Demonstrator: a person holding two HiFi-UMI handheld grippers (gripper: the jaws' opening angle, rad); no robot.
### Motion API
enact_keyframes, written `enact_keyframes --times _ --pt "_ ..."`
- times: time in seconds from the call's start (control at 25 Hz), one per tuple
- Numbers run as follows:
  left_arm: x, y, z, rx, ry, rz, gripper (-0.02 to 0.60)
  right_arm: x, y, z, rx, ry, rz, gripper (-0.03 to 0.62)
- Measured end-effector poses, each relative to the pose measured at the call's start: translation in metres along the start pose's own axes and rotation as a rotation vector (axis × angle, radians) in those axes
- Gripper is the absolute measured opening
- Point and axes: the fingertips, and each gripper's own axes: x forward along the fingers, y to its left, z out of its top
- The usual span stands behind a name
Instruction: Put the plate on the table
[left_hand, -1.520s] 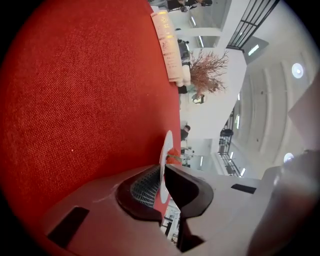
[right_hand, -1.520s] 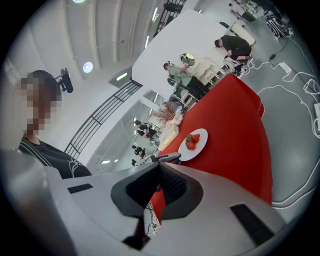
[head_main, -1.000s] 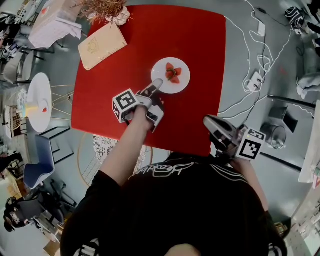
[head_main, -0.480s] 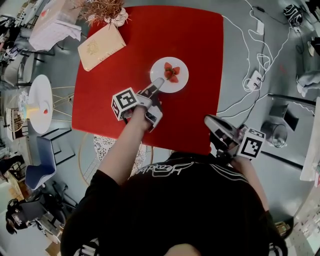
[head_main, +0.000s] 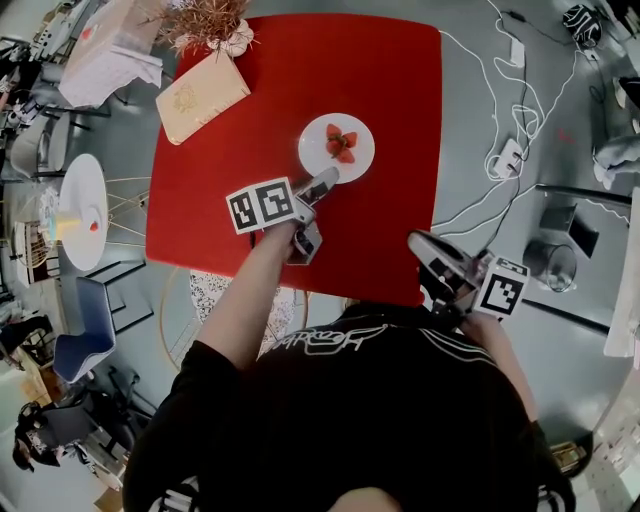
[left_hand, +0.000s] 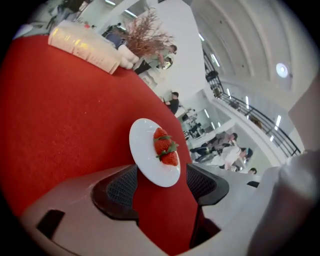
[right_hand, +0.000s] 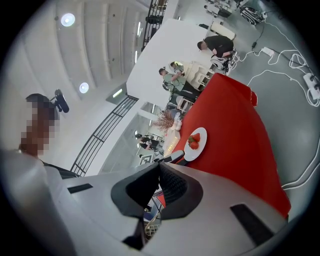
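The white plate (head_main: 358, 158) with strawberries (head_main: 340, 142) lies flat on the red table (head_main: 390, 80), a little past its middle. My left gripper (head_main: 316, 210) is just on the near side of it, and its jaws are opening. In the left gripper view the plate's (left_hand: 145, 155) near rim lies between the two pads (left_hand: 121, 191) of this gripper (left_hand: 160, 187), and neither pad touches it. My right gripper (head_main: 422, 248) hangs over the table's near right corner, shut with nothing in it; its pads (right_hand: 172, 185) meet in the right gripper view.
A tan book (head_main: 203, 95) and a vase of dried twigs (head_main: 210, 20) sit at the table's far left corner. White cables and a power strip (head_main: 510, 155) lie on the floor to the right. A small round white table (head_main: 80, 210) stands at the left.
The left gripper's jaws have spread apart off the plate's rim and the gripper has drawn back slightly and turned. The plate stays flat on the table. The right gripper has hardly moved.
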Motion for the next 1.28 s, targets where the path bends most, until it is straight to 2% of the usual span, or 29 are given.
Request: enact_keyframes --times 0.28,0.36,0.56,0.72,0.88,1.0,1.08,1.16,1.2,1.28 --pt "-0.001 0.004 -0.010 0.285 0.088 0.108 0.299 -0.004 0.003 -0.004 -0.025 0.005 -0.007 0.008" --pt "-0.001 0.005 -0.012 0.338 0.108 0.125 0.299 -0.005 0.003 -0.005 -0.019 0.000 -0.005 0.008" --pt "-0.002 0.009 -0.017 0.390 0.136 0.151 0.299 -0.007 0.004 -0.008 -0.029 -0.002 -0.011 0.008" --pt "-0.009 0.008 -0.013 0.389 0.110 0.153 0.298 -0.006 0.008 -0.011 -0.062 0.006 -0.014 0.008" --pt "-0.024 -0.010 -0.008 0.332 0.055 0.080 0.287 -0.007 0.014 -0.015 -0.096 0.014 -0.017 0.008" --pt "-0.041 -0.035 -0.008 0.334 0.009 -0.002 0.249 -0.008 0.022 -0.019 -0.125 0.013 -0.006 0.008" --pt "-0.056 -0.052 -0.008 0.342 -0.030 -0.049 0.192 -0.008 0.030 -0.024 -0.148 0.015 0.005 0.008" --pt "-0.075 -0.068 -0.005 0.354 -0.082 -0.091 0.057 -0.008 0.038 -0.030 -0.164 0.018 0.012 0.008" --pt "-0.085 -0.077 -0.004 0.364 -0.106 -0.115 0.025 -0.008 0.042 -0.033 -0.170 0.019 0.014 0.008" --pt "-0.105 -0.098 -0.002 0.395 -0.147 -0.178 0.009 -0.009 0.052 -0.039 -0.190 0.019 0.021 0.008"
